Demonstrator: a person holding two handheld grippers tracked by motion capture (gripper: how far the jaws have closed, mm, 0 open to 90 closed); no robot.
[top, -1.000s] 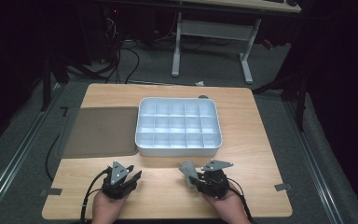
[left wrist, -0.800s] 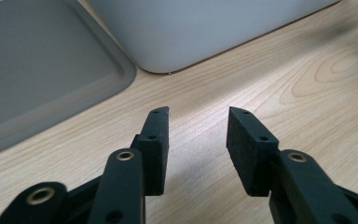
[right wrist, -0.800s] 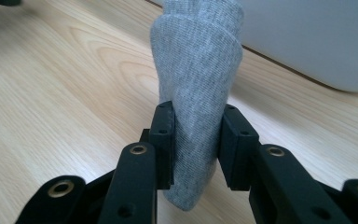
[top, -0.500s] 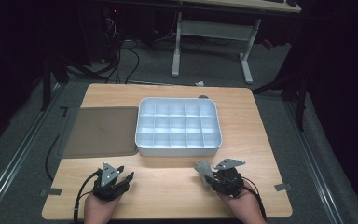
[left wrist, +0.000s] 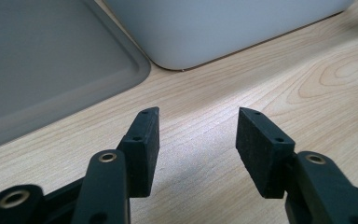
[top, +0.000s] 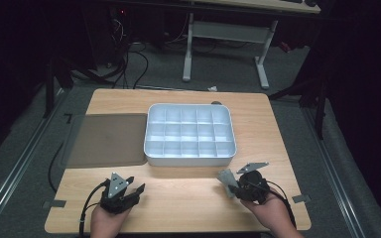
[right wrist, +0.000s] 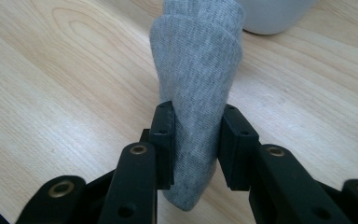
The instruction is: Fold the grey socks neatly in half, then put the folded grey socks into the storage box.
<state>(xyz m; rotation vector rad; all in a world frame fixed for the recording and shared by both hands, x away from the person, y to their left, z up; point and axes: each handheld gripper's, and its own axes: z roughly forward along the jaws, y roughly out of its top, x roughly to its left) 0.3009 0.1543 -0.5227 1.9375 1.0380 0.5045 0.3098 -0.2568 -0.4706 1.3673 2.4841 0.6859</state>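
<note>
Our right gripper (right wrist: 192,140) clamps a folded grey sock (right wrist: 196,84) near the white compartment tray (top: 190,159). Our left gripper (left wrist: 198,135), jaws just opened wide, holds nothing.

**A lit table in a dark room**

A pale wooden table (top: 178,198) with rounded corners stands in a pool of light, its grain plain in both gripper views, while the room around it falls off into near black. Grey carpet (top: 297,74) covers the floor (darker towards the edges). Behind the table stands a second desk on a white frame (top: 223,34), its two legs ending in flat feet. Black cables (top: 134,54) loop across the carpet to the left of that frame, near dark equipment where a small red light (top: 124,11) glows. A metal rail (top: 15,168) runs along the floor on the left, another (top: 337,173) on the right. Small grey tape tabs (top: 53,204) stick out at the table's near corners.
</note>
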